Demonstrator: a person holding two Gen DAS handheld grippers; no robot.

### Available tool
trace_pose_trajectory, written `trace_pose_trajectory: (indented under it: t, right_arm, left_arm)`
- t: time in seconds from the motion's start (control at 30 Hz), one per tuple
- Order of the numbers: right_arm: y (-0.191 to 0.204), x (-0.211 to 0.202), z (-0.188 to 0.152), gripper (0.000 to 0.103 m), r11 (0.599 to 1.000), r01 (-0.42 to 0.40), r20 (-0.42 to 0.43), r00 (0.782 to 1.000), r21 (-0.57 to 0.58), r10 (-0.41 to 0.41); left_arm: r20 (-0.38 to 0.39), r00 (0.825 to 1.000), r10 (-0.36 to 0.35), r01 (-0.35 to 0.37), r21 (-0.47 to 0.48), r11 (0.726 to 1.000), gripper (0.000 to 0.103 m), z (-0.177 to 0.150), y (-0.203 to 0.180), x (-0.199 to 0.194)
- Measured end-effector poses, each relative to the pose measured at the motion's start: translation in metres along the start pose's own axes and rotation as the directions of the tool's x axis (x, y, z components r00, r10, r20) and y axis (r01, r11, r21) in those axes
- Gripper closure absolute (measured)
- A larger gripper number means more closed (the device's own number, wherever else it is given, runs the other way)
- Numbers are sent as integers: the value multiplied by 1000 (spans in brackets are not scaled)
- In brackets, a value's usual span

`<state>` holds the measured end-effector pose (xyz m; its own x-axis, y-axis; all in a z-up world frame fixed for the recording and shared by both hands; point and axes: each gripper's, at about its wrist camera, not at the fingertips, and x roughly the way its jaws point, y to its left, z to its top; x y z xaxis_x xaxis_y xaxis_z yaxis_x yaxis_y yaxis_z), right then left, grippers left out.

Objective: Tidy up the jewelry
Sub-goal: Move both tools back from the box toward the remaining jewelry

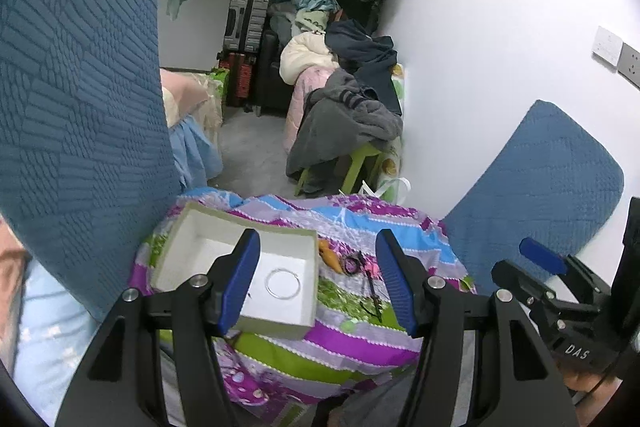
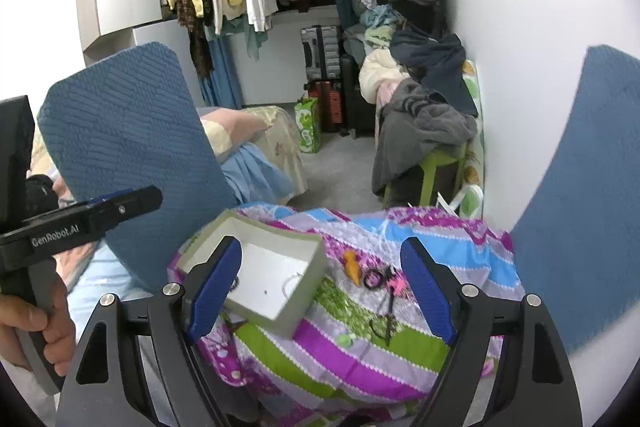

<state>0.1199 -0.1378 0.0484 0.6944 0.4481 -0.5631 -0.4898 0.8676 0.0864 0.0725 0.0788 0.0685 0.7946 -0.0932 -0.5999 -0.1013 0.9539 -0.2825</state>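
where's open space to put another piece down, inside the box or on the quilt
Inside the box, the floor left of the silver bangle is bare. On the quilt, the stripes nearer than the box lie free. It is crowded right of the box: orange piece, black ring, dark strand.

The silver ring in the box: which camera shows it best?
The left wrist view: the whole silver ring lies flat on the floor of the box. In the right wrist view the box's wall hides most of it.
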Motion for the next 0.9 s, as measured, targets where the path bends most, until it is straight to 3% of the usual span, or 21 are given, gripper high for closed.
trace_pose_trajectory:
  t: [0.37,0.67,0.9]
  right_arm:
    - [-35,-14,-64,22,998,49,-7,999,41,-49]
    - [-60,6,-116,22,995,84,-43,996,62,-81]
    - [-85,27,-148,25,983,120,-62,992,138,-113]
  left_arm:
    - [-68,998,-16,18,17,1000,42,-49,-27,22]
    - [-121,991,-59,63,27,998,42,-85,-39,54]
    - [-195,975,-104,114,41,993,42,-107,-49,92]
